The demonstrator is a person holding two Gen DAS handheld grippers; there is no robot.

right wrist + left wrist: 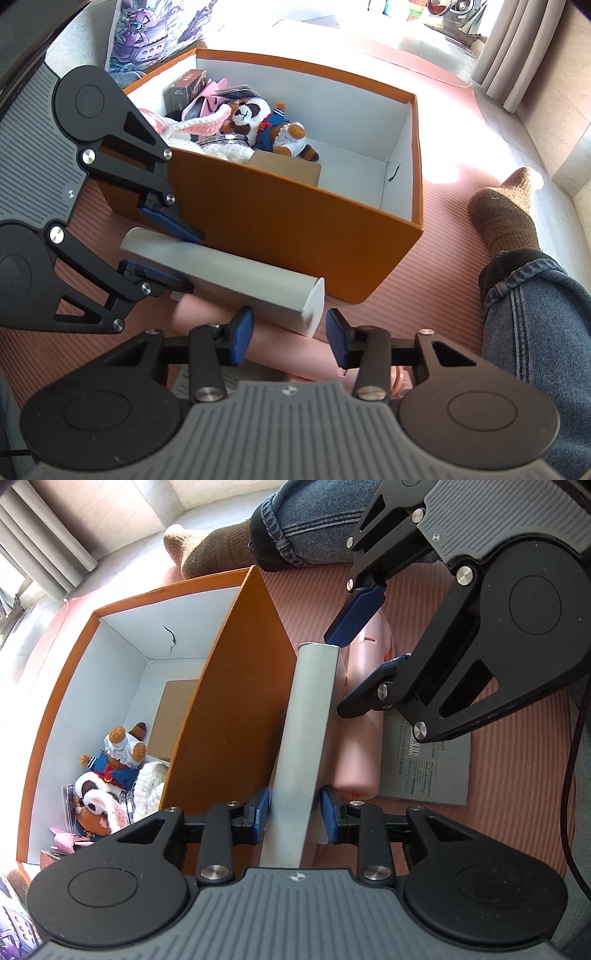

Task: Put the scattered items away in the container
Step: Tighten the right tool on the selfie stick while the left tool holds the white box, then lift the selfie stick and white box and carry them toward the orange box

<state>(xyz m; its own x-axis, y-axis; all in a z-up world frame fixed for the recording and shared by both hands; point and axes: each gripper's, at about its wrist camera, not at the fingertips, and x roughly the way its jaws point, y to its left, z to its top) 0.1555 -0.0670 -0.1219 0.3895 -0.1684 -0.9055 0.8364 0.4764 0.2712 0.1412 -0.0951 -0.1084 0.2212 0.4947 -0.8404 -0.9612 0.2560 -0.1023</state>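
While the left tongs (pixel 294 809) pinch the grey tube (pixel 303 746) beside the orange box (pixel 229 716), the right tongs (pixel 291 338) hang spread over the pink bottle (pixel 280 350).

Matt cardboard box (pixel 280 229); ribbed mat (pixel 424 295)

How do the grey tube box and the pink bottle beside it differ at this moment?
The grey tube box is held between the left gripper fingers; the pink bottle lies ungripped, with the open right gripper above it. The box is matte grey with a flat white end and a flat face; the bottle is glossy pink and rounded. The box lies nearer the orange container. Both are long and lie side by side.
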